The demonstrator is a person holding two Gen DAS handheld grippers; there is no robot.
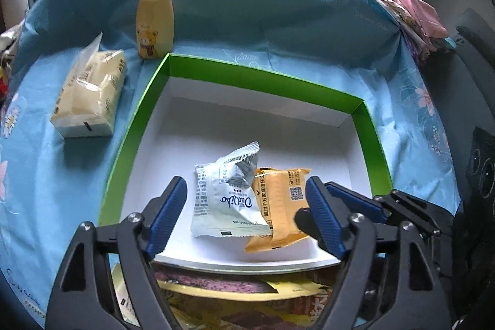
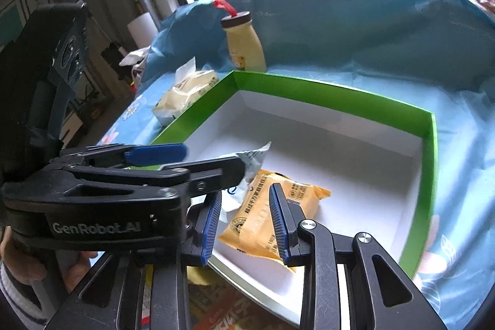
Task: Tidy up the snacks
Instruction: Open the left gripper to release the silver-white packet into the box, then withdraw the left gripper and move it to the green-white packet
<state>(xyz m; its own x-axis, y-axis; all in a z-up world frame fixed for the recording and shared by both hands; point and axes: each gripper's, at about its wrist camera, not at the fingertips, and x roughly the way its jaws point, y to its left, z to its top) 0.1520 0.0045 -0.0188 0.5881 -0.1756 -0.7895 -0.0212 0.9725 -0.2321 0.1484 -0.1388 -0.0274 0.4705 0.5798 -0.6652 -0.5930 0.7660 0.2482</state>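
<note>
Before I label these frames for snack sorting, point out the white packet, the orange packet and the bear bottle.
white packet (image 1: 227,203), left wrist view, its printed face.
orange packet (image 2: 260,221), right wrist view, its middle.
bear bottle (image 1: 154,23), left wrist view, its yellow body.

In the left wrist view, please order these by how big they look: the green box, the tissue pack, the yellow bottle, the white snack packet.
1. green box
2. tissue pack
3. white snack packet, though it is nearer the camera, so its place against the tissue pack is unsure
4. yellow bottle
</note>
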